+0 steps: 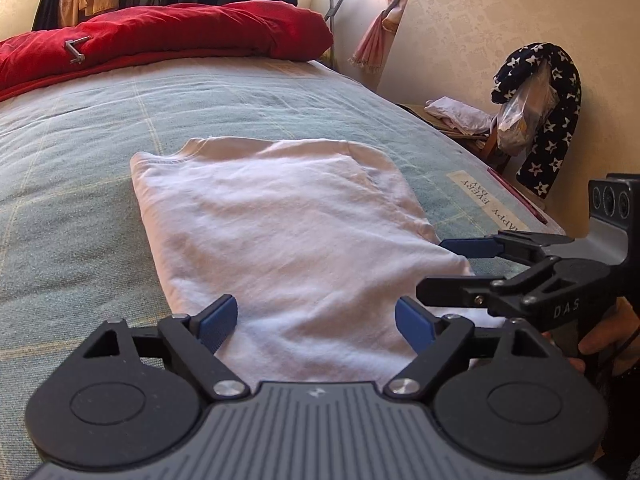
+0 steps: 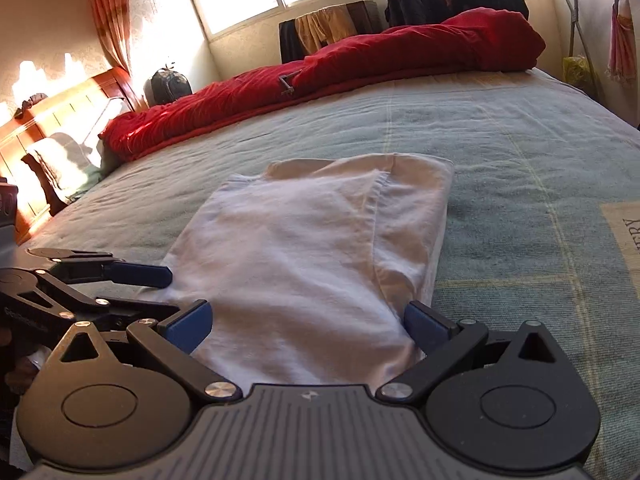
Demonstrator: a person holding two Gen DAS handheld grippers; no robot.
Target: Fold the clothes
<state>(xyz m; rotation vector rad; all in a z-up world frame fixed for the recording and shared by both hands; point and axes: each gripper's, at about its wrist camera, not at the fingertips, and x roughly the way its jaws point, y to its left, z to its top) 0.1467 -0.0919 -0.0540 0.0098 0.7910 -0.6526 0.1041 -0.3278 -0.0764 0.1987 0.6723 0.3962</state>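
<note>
White cotton shirt [image 1: 288,232] – folded oblong (softly creased) – on woven bedspread [image 1: 80,152].

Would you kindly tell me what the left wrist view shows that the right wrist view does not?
Only the left wrist view shows the star-patterned scarf hanging by the wall. Only the right wrist view shows the wooden headboard in sunlight. Both show the white shirt partly folded on the bed cover, the red quilt, and the left tool and right tool open at its near edge.
</note>
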